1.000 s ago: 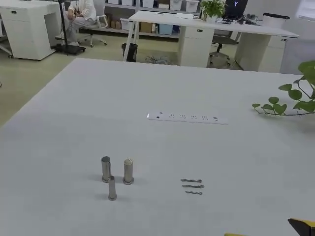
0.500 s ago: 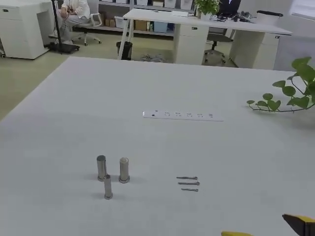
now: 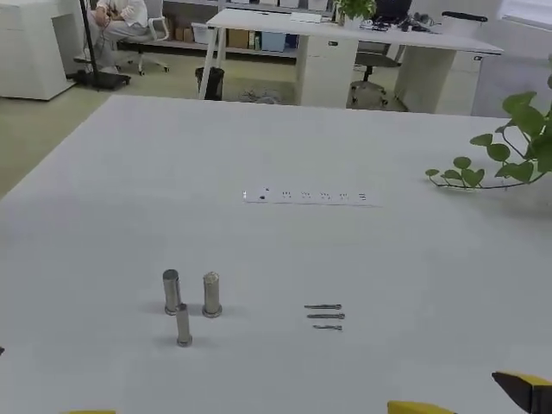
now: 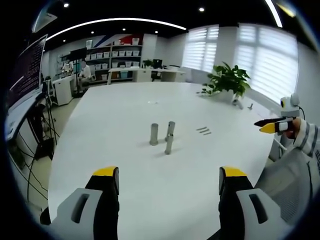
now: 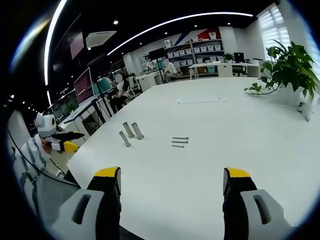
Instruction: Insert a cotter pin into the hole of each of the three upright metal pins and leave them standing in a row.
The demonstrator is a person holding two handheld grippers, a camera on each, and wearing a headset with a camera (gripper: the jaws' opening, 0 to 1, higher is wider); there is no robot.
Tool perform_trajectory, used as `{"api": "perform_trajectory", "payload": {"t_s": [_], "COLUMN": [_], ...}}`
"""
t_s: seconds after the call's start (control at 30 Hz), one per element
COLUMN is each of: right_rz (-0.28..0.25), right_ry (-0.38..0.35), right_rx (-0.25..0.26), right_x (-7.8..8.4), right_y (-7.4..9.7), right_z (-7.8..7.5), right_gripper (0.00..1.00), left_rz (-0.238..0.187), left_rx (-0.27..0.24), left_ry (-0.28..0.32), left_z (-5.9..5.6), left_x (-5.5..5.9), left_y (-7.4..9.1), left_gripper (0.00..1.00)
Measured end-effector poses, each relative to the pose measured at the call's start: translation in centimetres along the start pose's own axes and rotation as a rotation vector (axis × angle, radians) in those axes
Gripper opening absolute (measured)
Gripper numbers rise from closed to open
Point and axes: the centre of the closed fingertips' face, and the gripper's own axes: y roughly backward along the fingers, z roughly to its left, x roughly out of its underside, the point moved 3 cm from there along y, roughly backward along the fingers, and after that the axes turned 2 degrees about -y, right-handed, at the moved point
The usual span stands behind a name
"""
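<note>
Only the headset is drifting; metal pins (image 3: 183, 312) and cotter pins (image 3: 325, 316) are sitting unmoved, left gripper (image 4: 169, 173) and right gripper (image 5: 172, 173) are hovering with jaws spread, nothing inserted yet.

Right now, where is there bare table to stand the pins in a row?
Bare table runs wide between the power strip and the pins, and again between the pins and the cotter pins. The three pins stand tightly bunched; the plant crowds the far right edge.

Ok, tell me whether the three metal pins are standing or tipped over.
Standing, all three: the metal pins stand on end on the white table, clustered in a triangle, not a row.
</note>
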Motion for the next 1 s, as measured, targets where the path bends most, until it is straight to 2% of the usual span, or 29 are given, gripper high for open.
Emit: {"api": "perform_trajectory", "payload": {"t_s": [0.3, 0.53, 0.63, 0.77, 1.0], "right_rz": [0.004, 0.029, 0.030, 0.036, 0.049], "right_ry": [-0.007, 0.034, 0.010, 0.010, 0.007], "right_rx": [-0.001, 0.008, 0.000, 0.002, -0.001], "right_x": [0.2, 0.4, 0.6, 0.8, 1.3], "right_y": [-0.1, -0.2, -0.4, -0.4, -0.6], "right_z": [0.1, 0.2, 0.2, 0.2, 0.1], "right_gripper": [0.82, 0.83, 0.82, 0.82, 0.81], "left_rz": [-0.024, -0.012, -0.024, -0.013, -0.017], "left_rx": [0.059, 0.091, 0.114, 0.140, 0.167], "left_ry": [-0.006, -0.044, -0.053, -0.075, -0.091], "left_z": [-1.1, -1.5, -1.8, -2.1, -2.4], "left_x": [-0.6, -1.3, -2.0, -2.4, -3.2], "left_y": [-0.9, -2.4, -3.1, -3.8, -5.0], "left_gripper": [0.69, 0.65, 0.64, 0.62, 0.59]}}
